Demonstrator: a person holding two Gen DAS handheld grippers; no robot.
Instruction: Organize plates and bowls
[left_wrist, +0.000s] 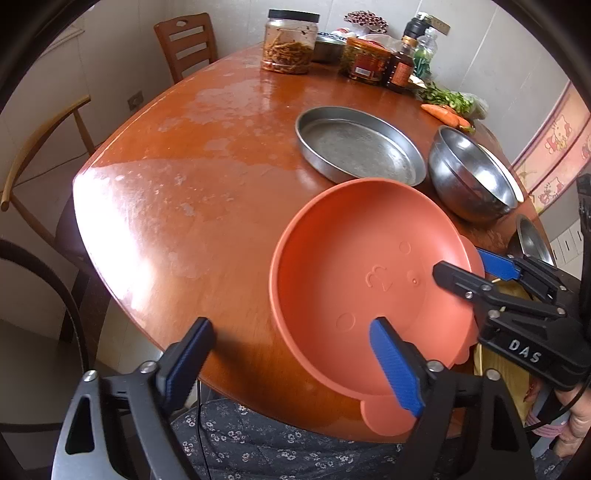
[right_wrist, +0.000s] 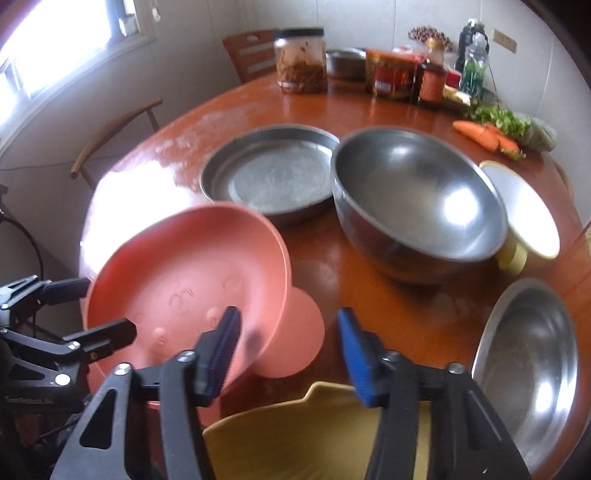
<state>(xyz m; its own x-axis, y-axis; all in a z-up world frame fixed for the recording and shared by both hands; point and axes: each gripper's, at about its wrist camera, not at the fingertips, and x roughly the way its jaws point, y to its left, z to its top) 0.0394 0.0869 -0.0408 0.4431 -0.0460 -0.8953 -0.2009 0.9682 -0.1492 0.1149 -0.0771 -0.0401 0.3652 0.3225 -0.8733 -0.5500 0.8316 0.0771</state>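
My left gripper (left_wrist: 291, 354) stands wide open at the near edge of the worktop (left_wrist: 192, 192), its right blue pad over the near rim of the orange plate (left_wrist: 354, 273). My right gripper (left_wrist: 469, 269) comes in from the right and pinches the plate's far-right rim, holding it tilted. Beyond sit a flat metal pan (left_wrist: 360, 146) and, just beside it, a steel bowl (left_wrist: 471, 175).
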